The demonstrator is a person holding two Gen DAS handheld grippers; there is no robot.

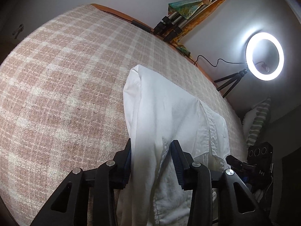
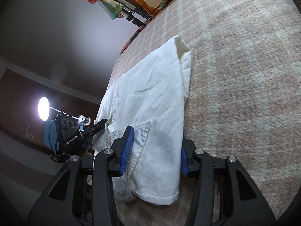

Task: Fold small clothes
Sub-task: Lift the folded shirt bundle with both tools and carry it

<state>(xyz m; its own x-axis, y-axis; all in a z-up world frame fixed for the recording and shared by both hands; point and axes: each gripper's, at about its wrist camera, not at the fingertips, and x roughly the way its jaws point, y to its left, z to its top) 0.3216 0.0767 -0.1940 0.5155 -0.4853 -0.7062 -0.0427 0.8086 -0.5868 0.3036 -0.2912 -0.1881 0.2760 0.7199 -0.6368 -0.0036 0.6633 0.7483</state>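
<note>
A small white garment [image 1: 169, 116] lies partly folded on a pink-and-cream checked blanket [image 1: 65, 94]. In the left wrist view my left gripper [image 1: 151, 148] has its jaws apart, with the garment's near end between its blue pads [image 1: 176, 162]. In the right wrist view the same white garment [image 2: 148, 98] runs away from me, and my right gripper [image 2: 157, 141] also stands open astride its near end, one blue pad [image 2: 128, 146] lying on the cloth by a stitched pocket. The other gripper shows at each view's edge [image 2: 88, 131].
A lit ring light [image 1: 264, 56] on a small tripod stands past the bed's far edge. Folded tripod legs [image 1: 173, 24] draped with a coloured scarf lie at the head. A striped cushion [image 1: 257, 120] sits at the right. A lamp [image 2: 43, 109] glows at the left.
</note>
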